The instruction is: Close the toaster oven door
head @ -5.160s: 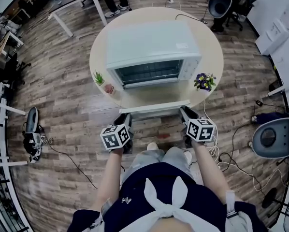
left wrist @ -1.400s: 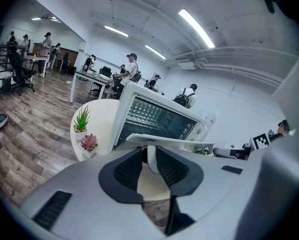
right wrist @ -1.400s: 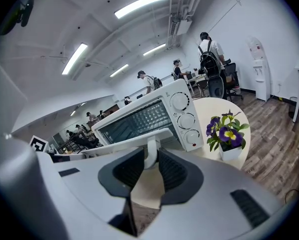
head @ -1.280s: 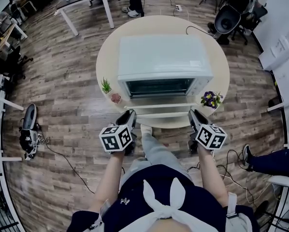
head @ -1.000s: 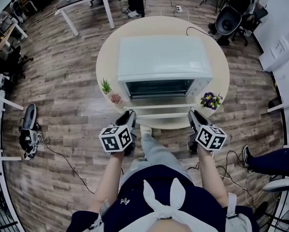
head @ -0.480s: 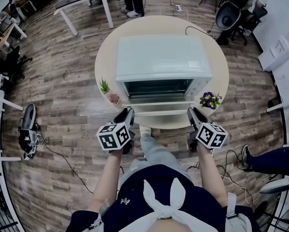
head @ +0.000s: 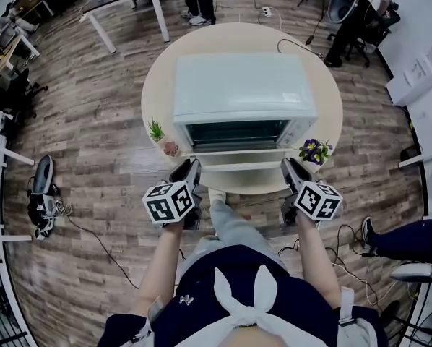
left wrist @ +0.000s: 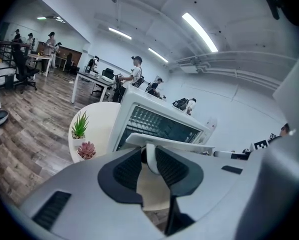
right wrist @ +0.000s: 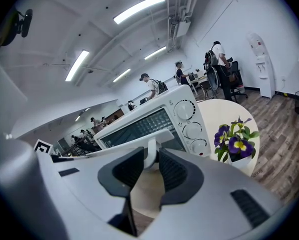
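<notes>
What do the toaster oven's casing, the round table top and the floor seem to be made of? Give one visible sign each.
Toaster oven casing: probably painted sheet metal; pale, smooth, evenly coloured top.
Table top: likely laminate or painted board; even cream surface, no grain visible.
Floor: wood or wood-look planks; grain streaks and staggered seams. Whether it is timber or vinyl cannot be told.

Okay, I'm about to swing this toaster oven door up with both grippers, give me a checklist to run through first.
1. Left gripper on the door handle: ok, jaws clamp its post.
2. Right gripper on the handle: ok, same.
3. Nothing sticking out of the oven: ok.
4. Two small plants clear of the door: ok.
5. Purple flowers clear of it: ok, beside the knobs.
6. Door shut: not ok, open.
</notes>
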A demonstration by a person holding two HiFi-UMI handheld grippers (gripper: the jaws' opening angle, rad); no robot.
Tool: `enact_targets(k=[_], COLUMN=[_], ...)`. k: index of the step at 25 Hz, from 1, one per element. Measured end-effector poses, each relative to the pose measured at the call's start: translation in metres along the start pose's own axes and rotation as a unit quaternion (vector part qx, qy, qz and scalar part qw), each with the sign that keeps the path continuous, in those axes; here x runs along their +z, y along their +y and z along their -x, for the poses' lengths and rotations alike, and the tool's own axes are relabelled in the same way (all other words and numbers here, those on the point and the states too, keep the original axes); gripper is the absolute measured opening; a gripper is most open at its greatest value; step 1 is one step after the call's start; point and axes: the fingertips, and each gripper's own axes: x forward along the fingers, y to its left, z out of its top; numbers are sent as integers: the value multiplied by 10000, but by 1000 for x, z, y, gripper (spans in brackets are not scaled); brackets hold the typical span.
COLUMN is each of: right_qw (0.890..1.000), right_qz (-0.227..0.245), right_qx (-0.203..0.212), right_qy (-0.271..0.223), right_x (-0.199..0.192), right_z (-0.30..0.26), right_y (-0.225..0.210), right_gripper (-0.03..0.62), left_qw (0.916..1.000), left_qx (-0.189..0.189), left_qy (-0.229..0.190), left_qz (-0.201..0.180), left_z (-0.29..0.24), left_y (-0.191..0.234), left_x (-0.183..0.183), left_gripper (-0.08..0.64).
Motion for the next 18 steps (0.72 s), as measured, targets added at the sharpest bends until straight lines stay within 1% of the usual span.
enact_targets(k=[5,18], right_qw=[10000,9998], right_qz=[-43,-154], right_qx=[4,52], right_qy=[-1,-81], right_x=[5,19], right_z=[-3,-11], right_y=[1,3], right_gripper=[101,101], left_qw=[9999,9997], left_qx=[-78,-100], left_qy=[-44,-176], left_qz=[62,168], left_z=[-2,-9], left_y=[0,1], left_x=[5,20], left_gripper=[98,98])
